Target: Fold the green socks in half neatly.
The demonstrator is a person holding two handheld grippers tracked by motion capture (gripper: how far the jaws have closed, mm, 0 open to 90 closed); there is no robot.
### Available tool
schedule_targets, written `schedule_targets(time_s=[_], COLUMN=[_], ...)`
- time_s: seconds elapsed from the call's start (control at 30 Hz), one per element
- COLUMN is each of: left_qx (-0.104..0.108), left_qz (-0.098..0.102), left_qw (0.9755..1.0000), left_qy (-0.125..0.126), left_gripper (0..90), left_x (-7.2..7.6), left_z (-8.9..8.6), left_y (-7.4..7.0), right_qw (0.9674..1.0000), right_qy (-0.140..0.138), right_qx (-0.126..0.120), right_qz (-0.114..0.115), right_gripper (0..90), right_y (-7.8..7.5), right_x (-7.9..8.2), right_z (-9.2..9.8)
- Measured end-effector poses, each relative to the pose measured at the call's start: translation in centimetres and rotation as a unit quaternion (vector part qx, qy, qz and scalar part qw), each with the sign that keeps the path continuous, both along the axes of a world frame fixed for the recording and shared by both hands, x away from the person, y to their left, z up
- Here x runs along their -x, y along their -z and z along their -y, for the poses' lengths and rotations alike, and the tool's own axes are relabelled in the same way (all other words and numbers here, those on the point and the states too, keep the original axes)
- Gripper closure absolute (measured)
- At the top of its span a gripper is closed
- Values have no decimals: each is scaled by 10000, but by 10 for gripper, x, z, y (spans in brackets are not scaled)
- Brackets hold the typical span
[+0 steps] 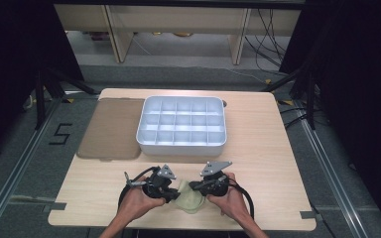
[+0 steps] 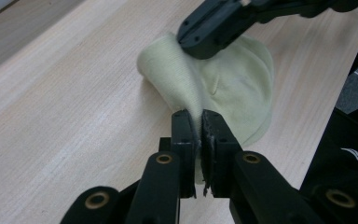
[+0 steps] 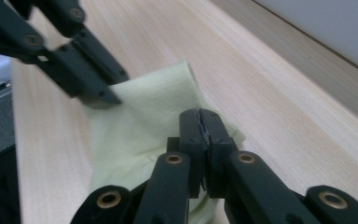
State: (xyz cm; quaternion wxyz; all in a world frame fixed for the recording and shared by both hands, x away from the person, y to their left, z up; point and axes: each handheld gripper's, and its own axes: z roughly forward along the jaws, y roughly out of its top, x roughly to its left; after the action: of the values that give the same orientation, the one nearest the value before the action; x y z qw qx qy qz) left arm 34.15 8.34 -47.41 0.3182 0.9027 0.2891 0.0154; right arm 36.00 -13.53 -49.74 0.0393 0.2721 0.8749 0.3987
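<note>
A pale yellow cloth (image 1: 188, 197) lies crumpled near the table's front edge, between my two grippers. My left gripper (image 1: 173, 195) comes at it from the left and is shut on a raised fold of the cloth (image 2: 233, 88); the fabric runs up between its pads (image 2: 186, 128). From the right, my right gripper (image 1: 193, 187) is shut on the cloth's opposite edge. In the right gripper view its jaws (image 3: 200, 116) are pressed together over the cloth (image 3: 144, 116), with the left gripper (image 3: 98, 95) biting the far corner. The right gripper (image 2: 205, 39) sits on the cloth's top edge in the left gripper view.
A white tray (image 1: 144, 119) divided into several compartments stands at the table's middle back. A flat brown mat (image 1: 111, 129) lies to its left. Bare wood (image 1: 268, 148) stretches to the right of the tray and along the front. The table's front edge is close behind the hands.
</note>
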Motion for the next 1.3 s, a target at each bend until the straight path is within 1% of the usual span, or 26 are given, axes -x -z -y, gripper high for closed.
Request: schedule_targets(time_s=[0.03,0.07,0.13,0.17,0.23,0.27,0.33,0.4,0.5,0.53,0.57,0.6,0.63,0.7,0.73,0.83,1.0,1.03,1.07,1.1,1.13,1.17,1.2,1.23,1.27,1.3], left_qx=[8,-97,-69,-22,-83,-163,-175,-164,-75,-54,-68,-94,-157,-127,-132,-149,-138,-100,-61,-135,-115,-121,-41,-145,-67,-64], left_qz=[30,74,56,128,152,165,189,193,198,150,164,215,209,214,212,208,236,232,233,247,220,262,260,290,237,267], left_qw=[10000,9999,10000,9999,9998,9997,9997,9997,9997,9998,9997,9997,9997,9997,9997,9997,9996,9997,9997,9996,9997,9996,9996,9994,9997,9996], left_qy=[-53,12,-38,-93,-55,23,23,3,-84,-132,-144,-75,-19,-25,-22,-18,-21,-50,-83,4,-32,20,-59,79,-19,43], left_gripper=[837,837,838,837,837,838,838,838,836,836,836,836,836,836,836,835,835,835,834,835,834,834,834,834,833,832], left_x=[1,1,1,2,2,1,1,1,1,2,2,1,1,1,1,1,2,3,3,2,3,3,4,3,5,4], left_z=[1,1,2,3,2,1,1,1,1,1,0,0,-1,-1,-1,-1,0,0,1,0,1,1,2,1,2,2], left_y=[0,-1,-2,-2,-3,-4,-4,-5,-4,-4,-5,-6,-7,-7,-7,-7,-8,-8,-8,-9,-9,-10,-10,-11,-11,-12], right_qw=[10000,10000,9999,9999,9999,9999,9999,9998,9999,10000,9999,9999,9999,9999,9999,9999,9999,9999,9999,9998,9998,9998,9997,9997,9997,9996], right_qy=[16,21,38,39,70,51,74,150,119,74,28,79,47,21,46,-71,-117,-140,-102,-122,-137,-134,-134,-120,-141,-123], right_qx=[23,58,109,113,124,152,122,60,-1,-32,-82,-108,-106,-127,-128,-100,-10,22,39,76,100,108,134,149,158,164], right_qz=[-33,-27,-54,-71,-47,-51,-17,-92,8,31,78,96,108,64,48,52,-81,-55,-134,-132,-119,-117,-133,-167,-158,-219], right_gripper=[894,896,899,900,900,899,899,898,895,893,892,892,891,891,891,891,891,891,891,891,891,891,891,891,891,891], right_y=[1,3,5,5,5,4,4,2,-5,-8,-10,-13,-14,-16,-16,-15,-10,-8,-6,-5,-4,-2,-1,0,0,1], right_x=[-2,-3,-4,-5,-5,-6,-7,-5,-5,-4,-3,0,2,7,11,18,25,25,26,26,25,25,24,24,24,24], right_z=[-1,-2,-3,-3,-3,-2,0,1,7,9,11,14,16,20,21,24,25,25,24,24,24,23,22,21,21,20])
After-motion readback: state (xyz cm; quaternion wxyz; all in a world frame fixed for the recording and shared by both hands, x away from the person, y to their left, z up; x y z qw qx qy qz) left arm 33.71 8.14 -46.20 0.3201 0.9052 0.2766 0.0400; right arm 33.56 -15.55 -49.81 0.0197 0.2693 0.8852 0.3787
